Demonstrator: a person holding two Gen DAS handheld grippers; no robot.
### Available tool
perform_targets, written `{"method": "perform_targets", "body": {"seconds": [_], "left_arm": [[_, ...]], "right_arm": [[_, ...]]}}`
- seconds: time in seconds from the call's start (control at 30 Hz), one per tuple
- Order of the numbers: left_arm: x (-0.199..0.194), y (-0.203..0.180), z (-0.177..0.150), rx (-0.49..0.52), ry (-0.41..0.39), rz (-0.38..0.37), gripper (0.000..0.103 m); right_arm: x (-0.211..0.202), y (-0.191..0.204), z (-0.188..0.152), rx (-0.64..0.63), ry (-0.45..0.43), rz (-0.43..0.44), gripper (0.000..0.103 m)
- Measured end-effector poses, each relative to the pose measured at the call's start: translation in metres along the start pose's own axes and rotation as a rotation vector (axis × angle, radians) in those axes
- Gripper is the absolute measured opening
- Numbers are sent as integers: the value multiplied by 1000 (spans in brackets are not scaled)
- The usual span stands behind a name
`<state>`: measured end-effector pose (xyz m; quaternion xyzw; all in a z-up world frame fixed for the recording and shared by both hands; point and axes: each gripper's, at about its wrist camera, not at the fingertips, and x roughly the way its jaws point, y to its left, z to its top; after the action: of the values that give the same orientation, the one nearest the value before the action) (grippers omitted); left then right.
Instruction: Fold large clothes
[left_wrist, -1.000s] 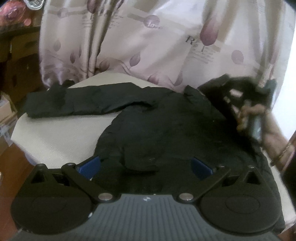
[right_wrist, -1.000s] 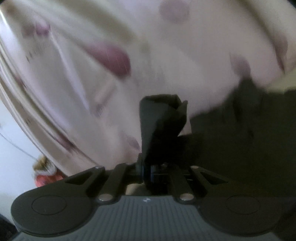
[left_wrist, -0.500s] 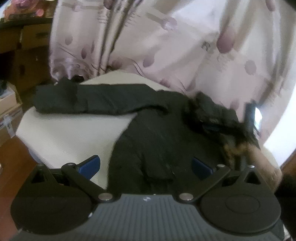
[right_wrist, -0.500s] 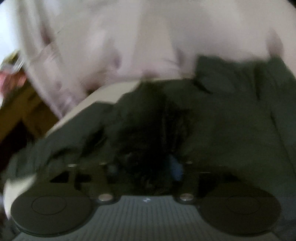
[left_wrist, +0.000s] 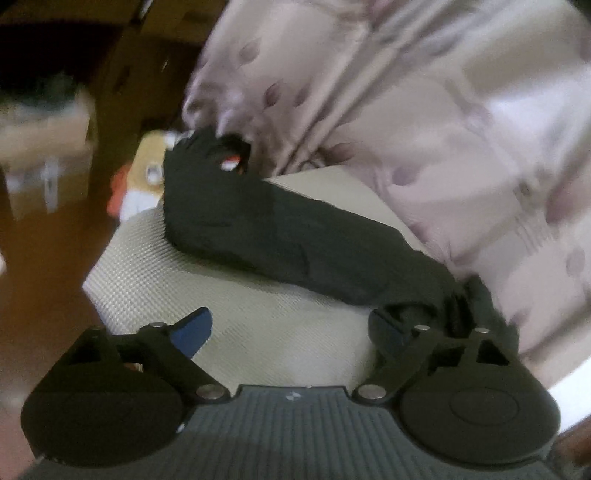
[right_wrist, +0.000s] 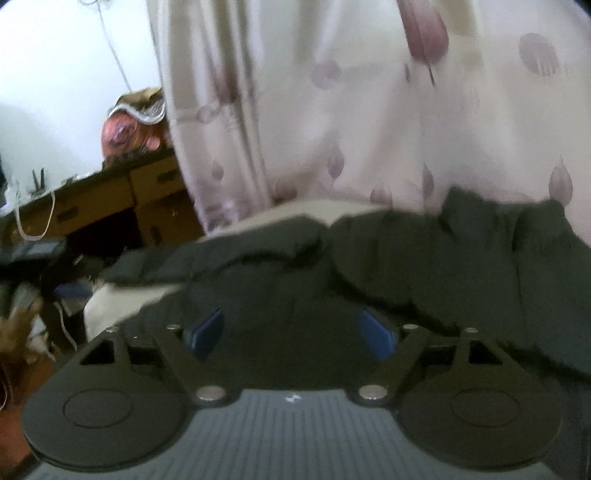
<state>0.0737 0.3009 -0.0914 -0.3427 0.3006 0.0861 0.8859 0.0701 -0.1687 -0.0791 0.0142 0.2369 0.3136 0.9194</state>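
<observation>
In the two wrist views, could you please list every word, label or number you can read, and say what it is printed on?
No text can be read in either view.
Curtain: dark print marks beside the purple leaf pattern, too blurred to read.
Left gripper: a small pale emblem on the grey ribbed body, no letters legible.
Right gripper: the same small emblem, illegible.
Black garment: no label visible.

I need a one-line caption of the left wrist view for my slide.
Left gripper, jaws open and just narrowing, above the pale woven table cover, facing the black garment's outstretched sleeve before a patterned curtain.
</observation>
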Motion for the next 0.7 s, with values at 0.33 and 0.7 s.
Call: {"method": "perform_targets", "body": {"seconds": [0.33,0.7], "left_arm": [[56,44,48,-245,4,6,27],[31,-75,87,32,-158,0,3]], "right_arm": [[-30,-18,-19,166,-14,-38,81],[-70,-57,-34,354,-86,-96,81]]}}
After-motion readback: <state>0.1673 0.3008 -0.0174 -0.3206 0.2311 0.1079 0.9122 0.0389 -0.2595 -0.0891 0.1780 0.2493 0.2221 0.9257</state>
